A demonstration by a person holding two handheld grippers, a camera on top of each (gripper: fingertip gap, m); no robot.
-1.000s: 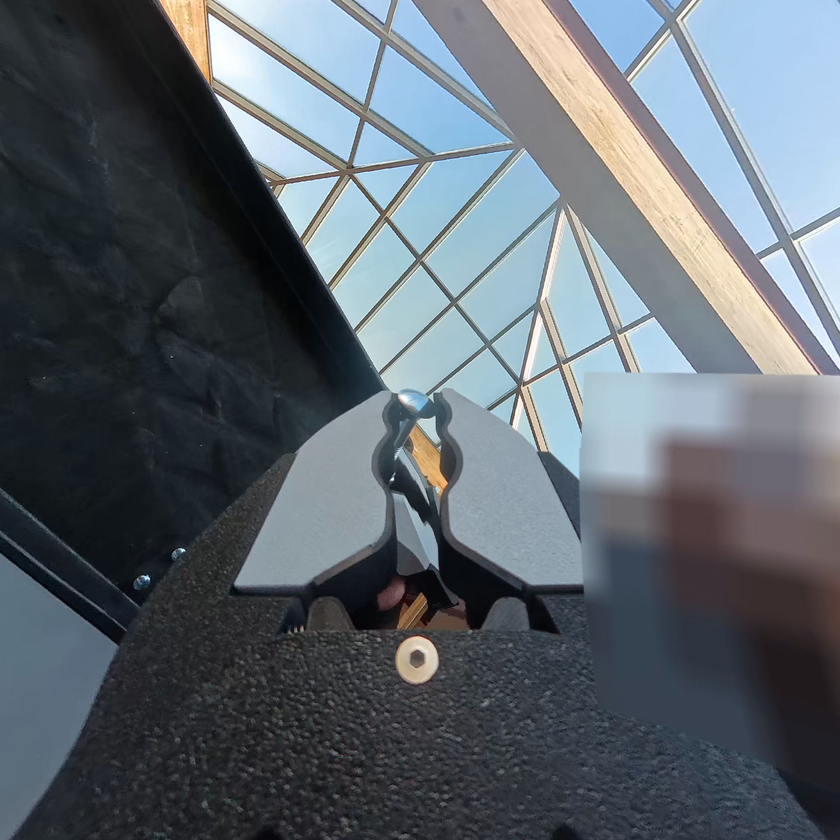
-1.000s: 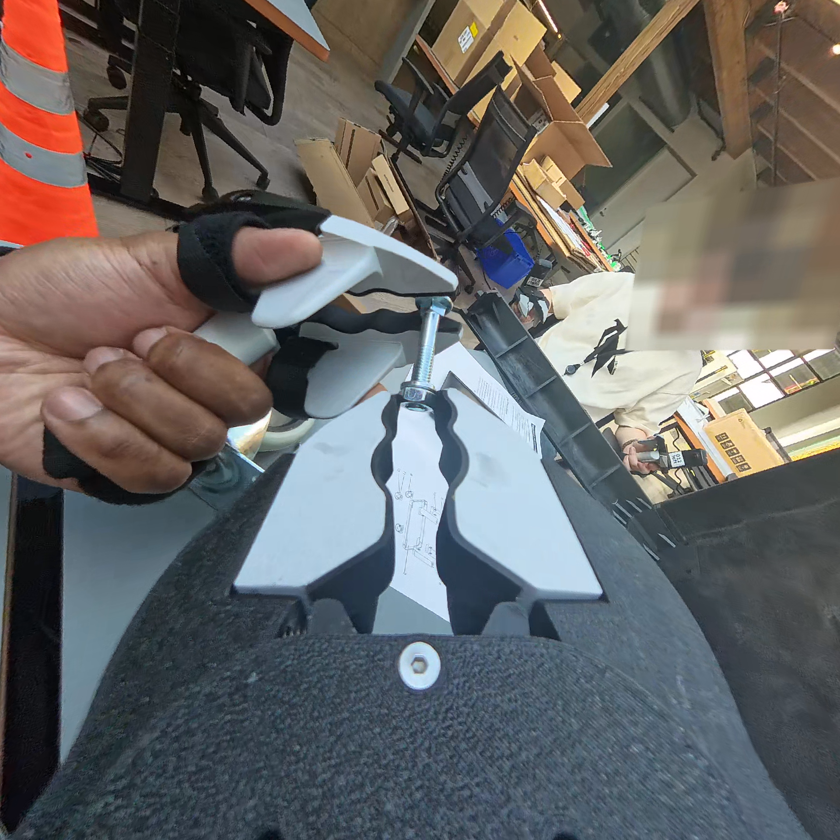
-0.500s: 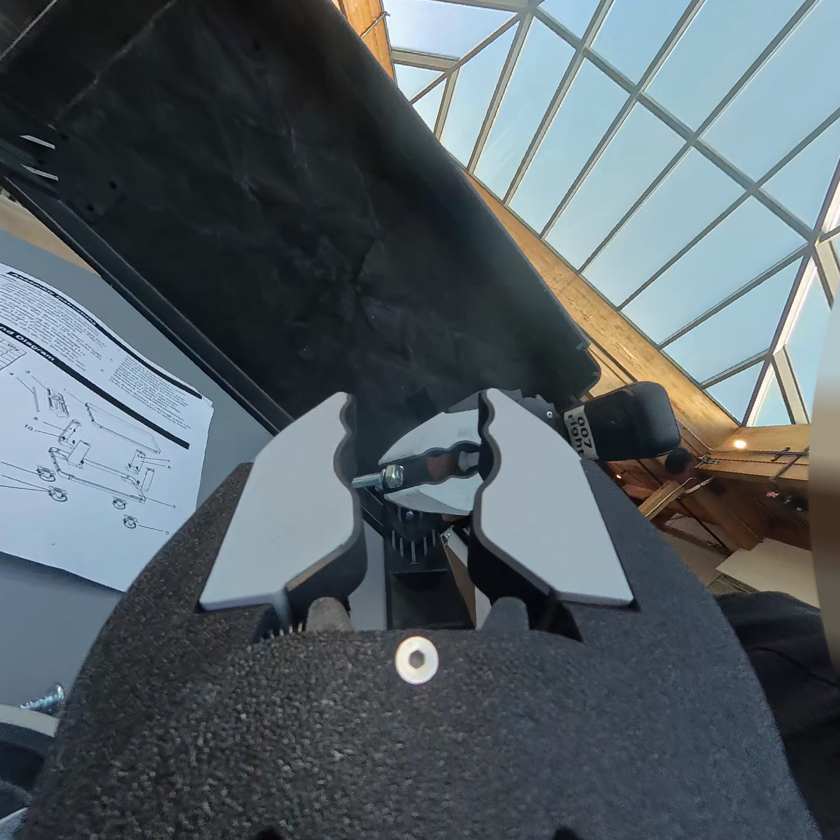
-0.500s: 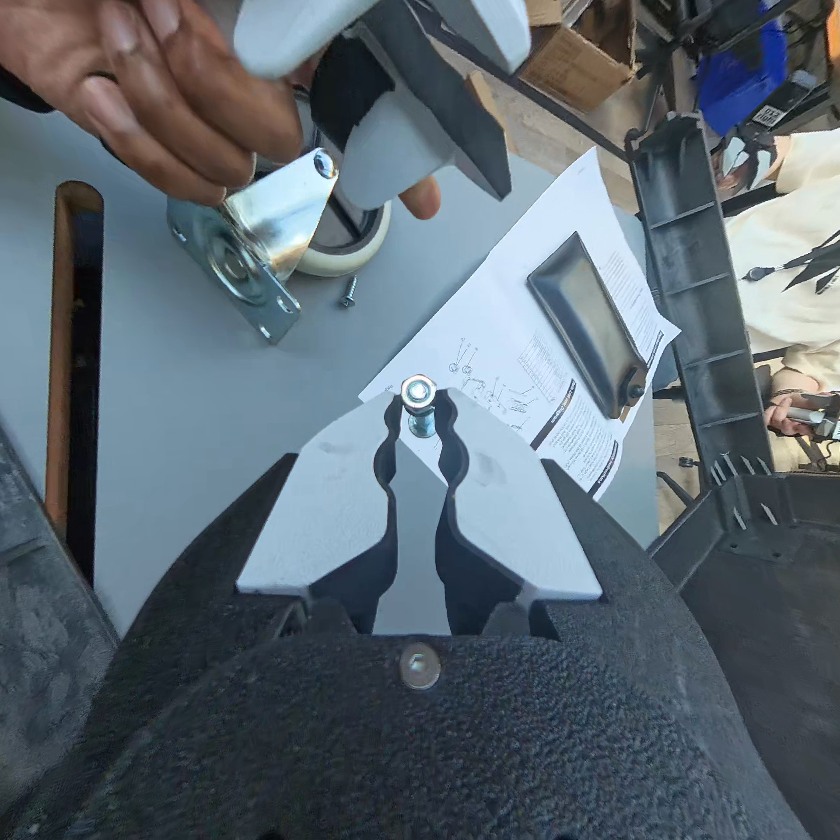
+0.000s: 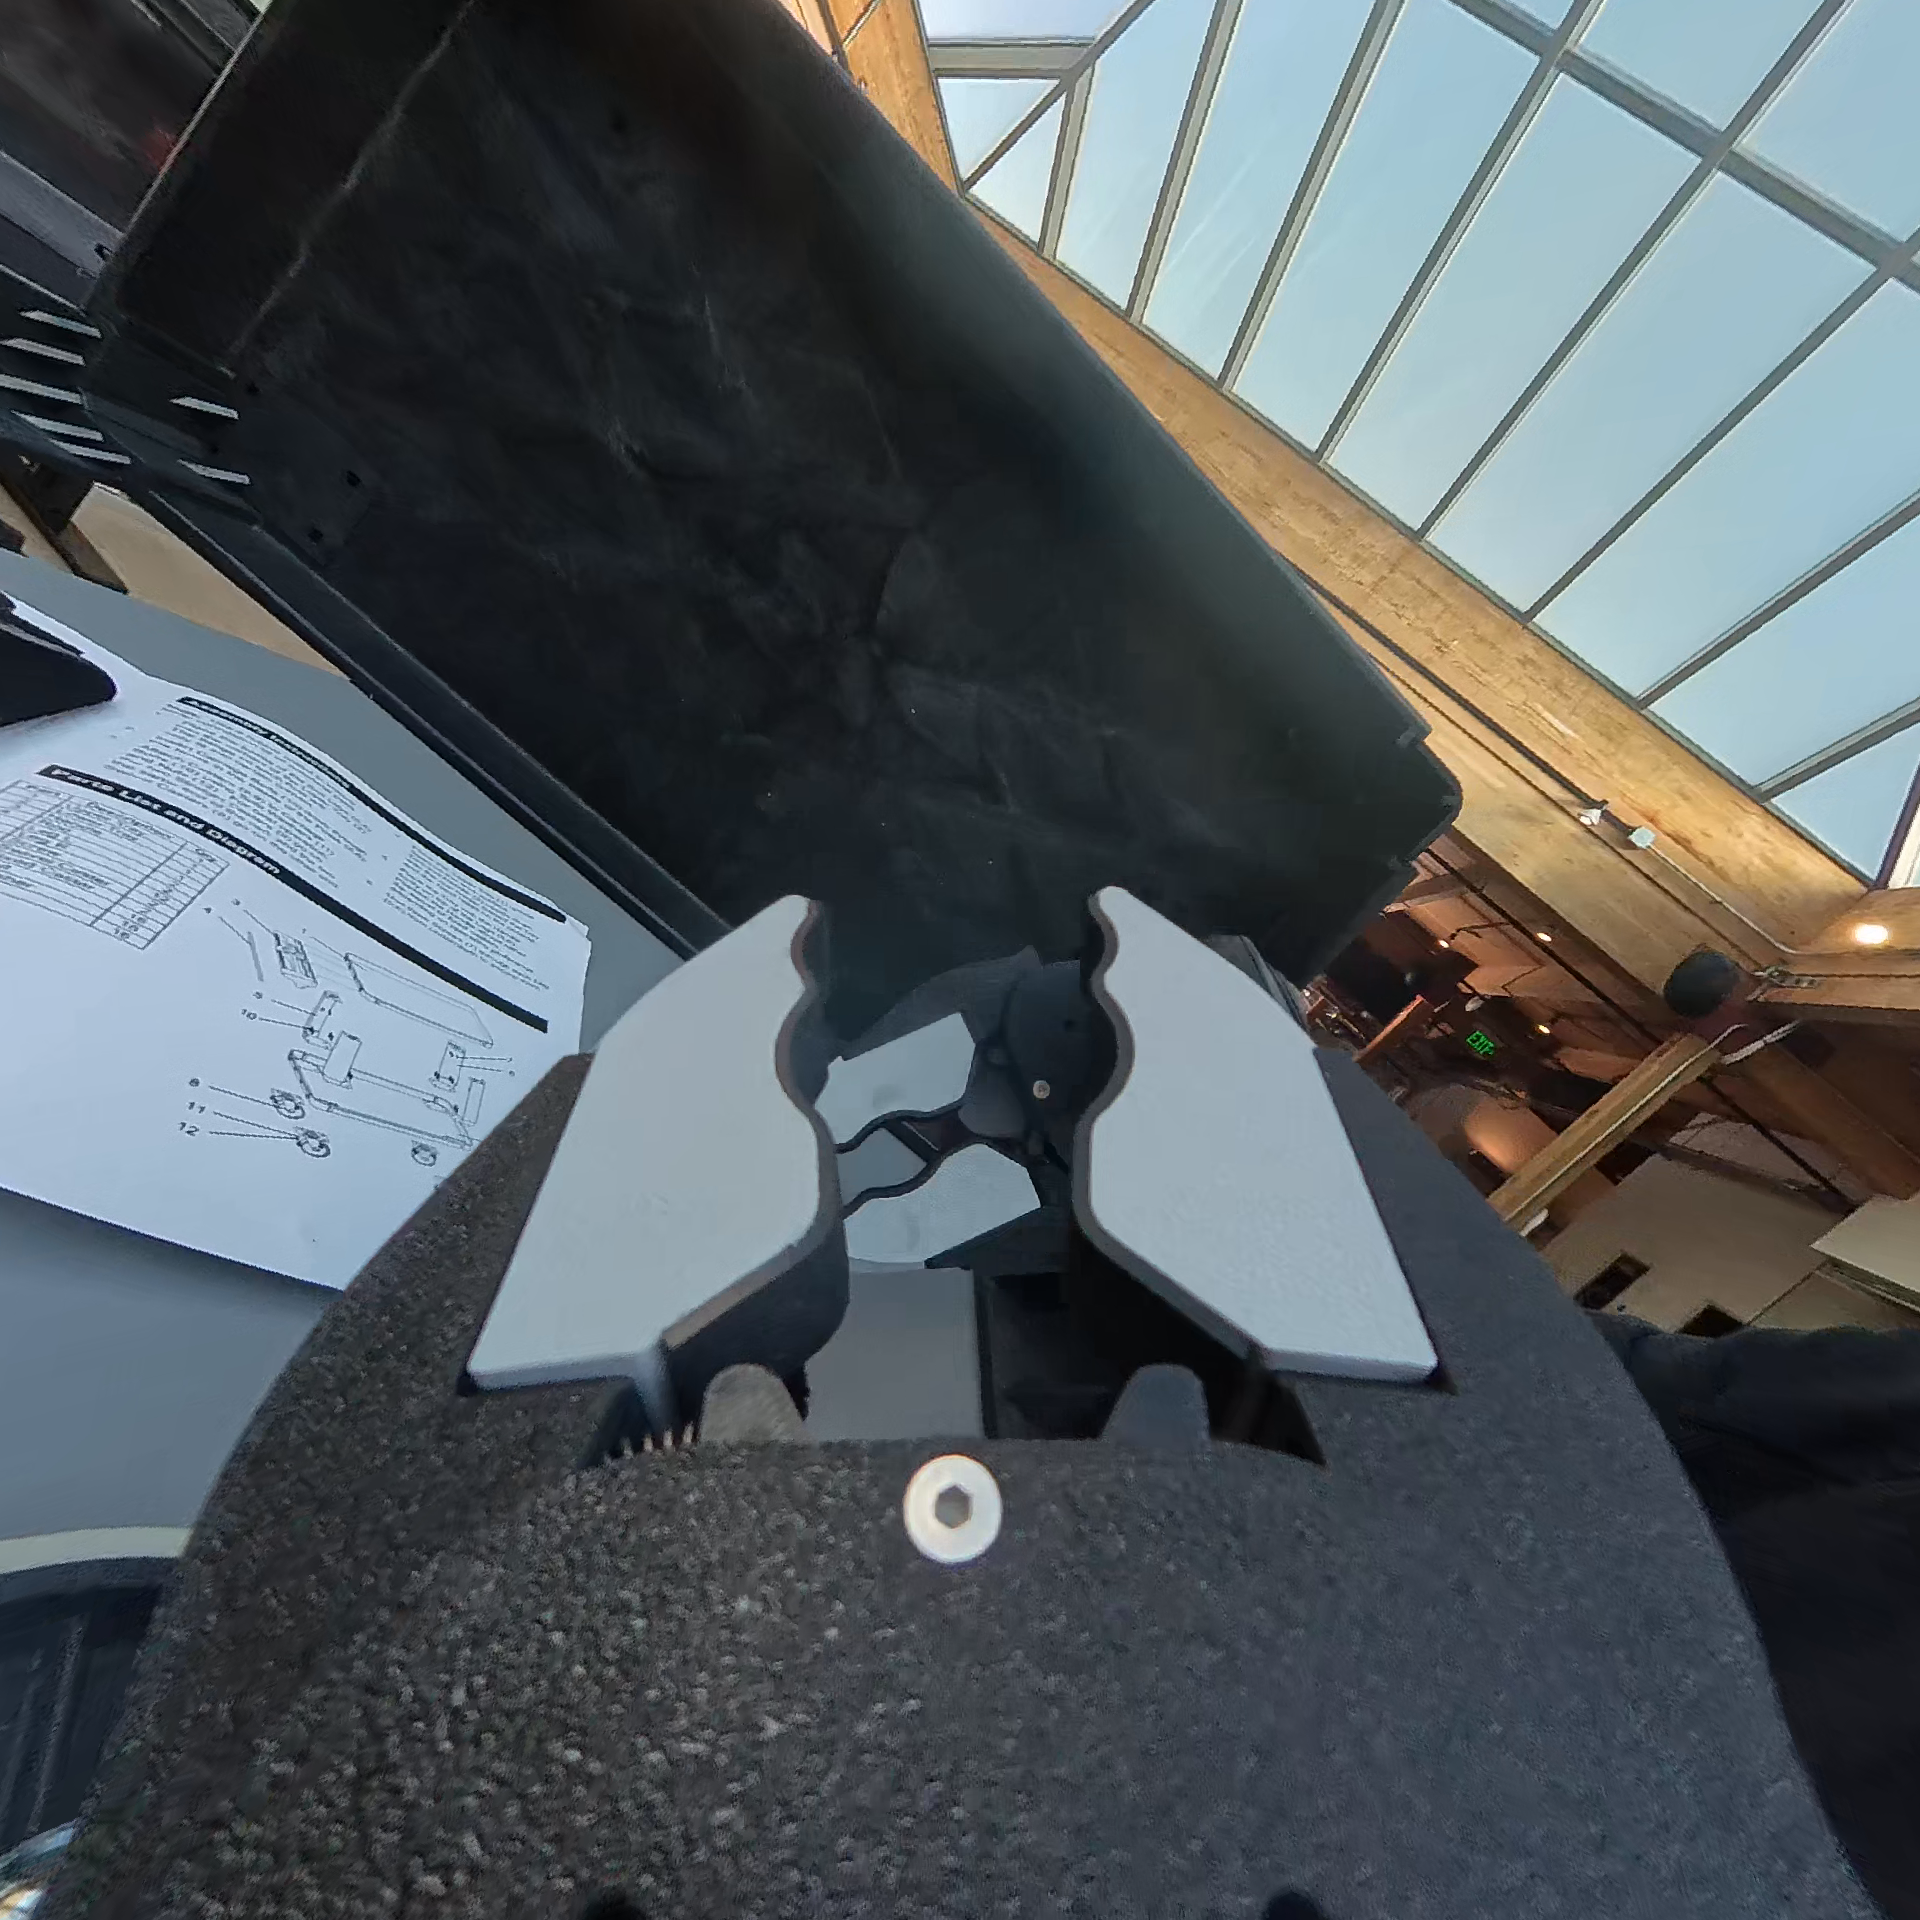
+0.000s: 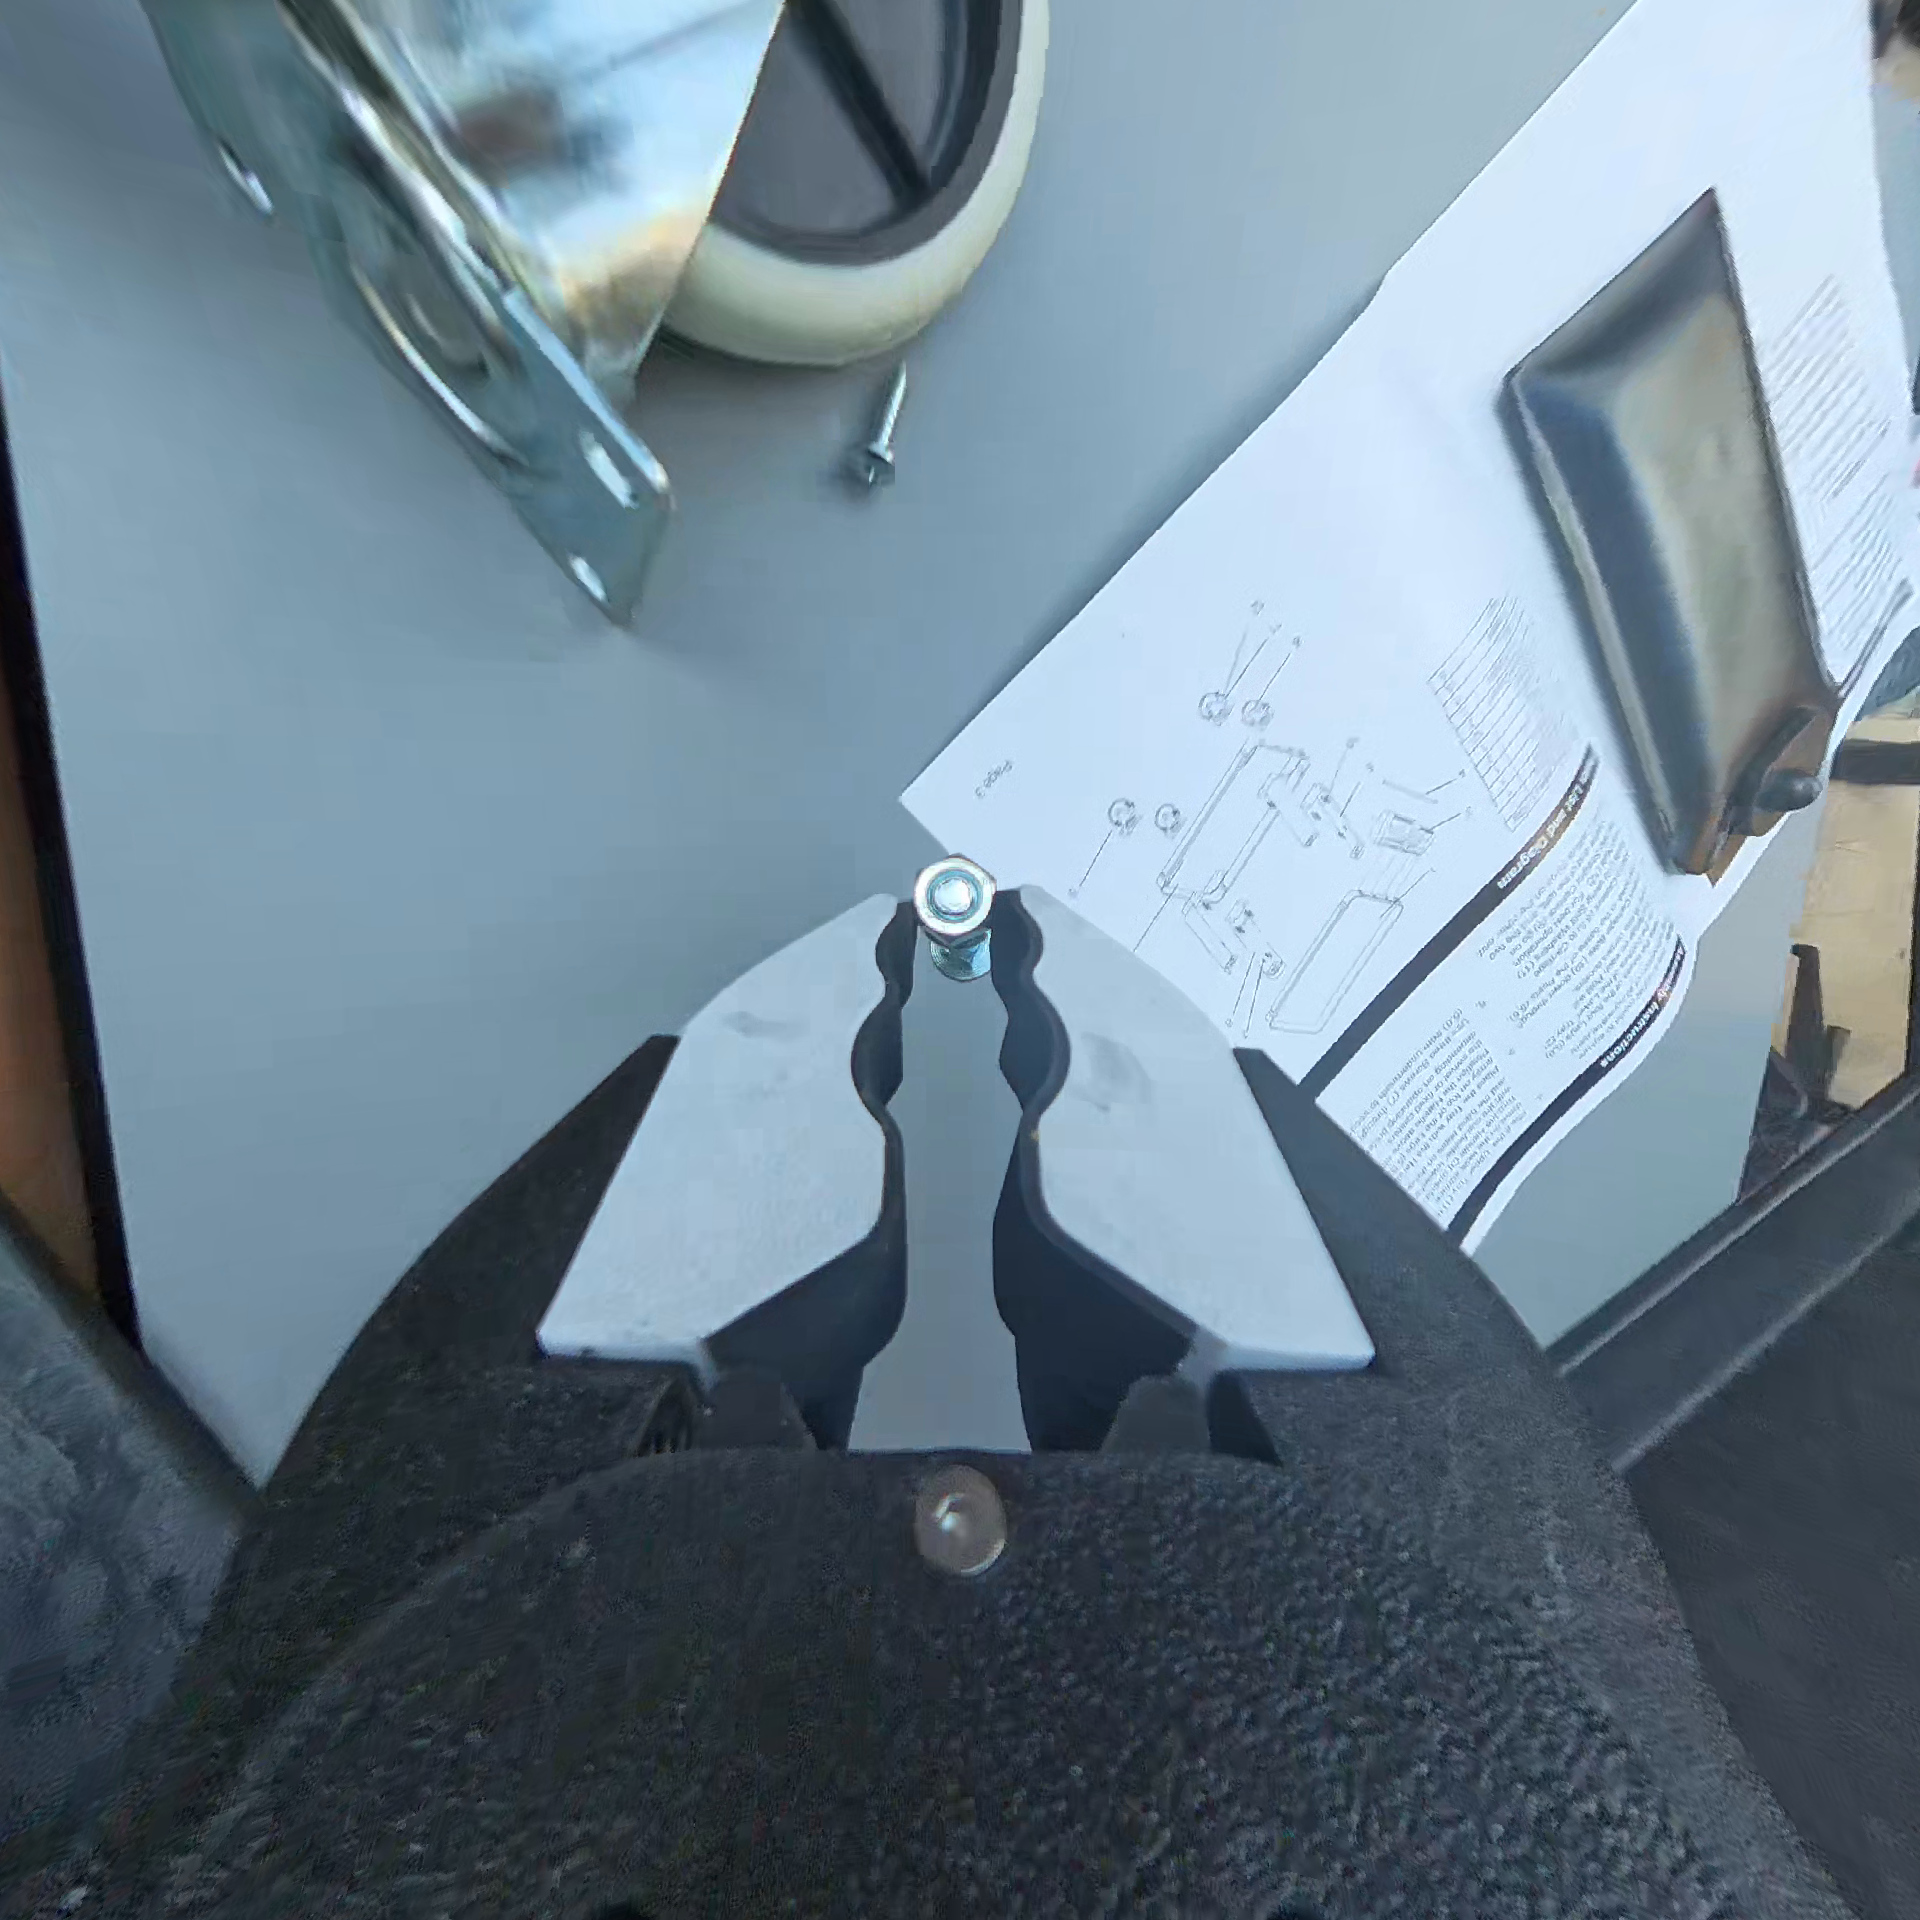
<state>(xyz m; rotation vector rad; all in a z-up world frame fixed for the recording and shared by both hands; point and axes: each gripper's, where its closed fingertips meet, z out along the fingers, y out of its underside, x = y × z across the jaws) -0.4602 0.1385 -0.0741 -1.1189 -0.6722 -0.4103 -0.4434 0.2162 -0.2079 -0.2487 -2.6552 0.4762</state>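
My right gripper is shut on a silver bolt with a nut, gripped at the fingertips and seen end-on above the grey table. My left gripper is open and empty in front of a big black felt-covered panel. Between the left fingers, farther off, the right gripper's grey fingers show. A caster wheel with a shiny mounting plate lies ahead of the right gripper, with a small loose screw beside it.
A white instruction sheet lies on the table, also in the left wrist view. A black rectangular part rests on it. Black frame parts stand at the right edge. A glass roof is overhead. My right fingertips sit around 15 cm from my left ones. From my right tips it is roughly 11 cm to the small loose screw; from my left, 15 cm. Left tips and right tips are each some 15 cm from the caster wheel.
The left gripper was shut on the bolt's head; it opened, let go and drew back. The right gripper kept the bolt and swung down over the table toward the caster.
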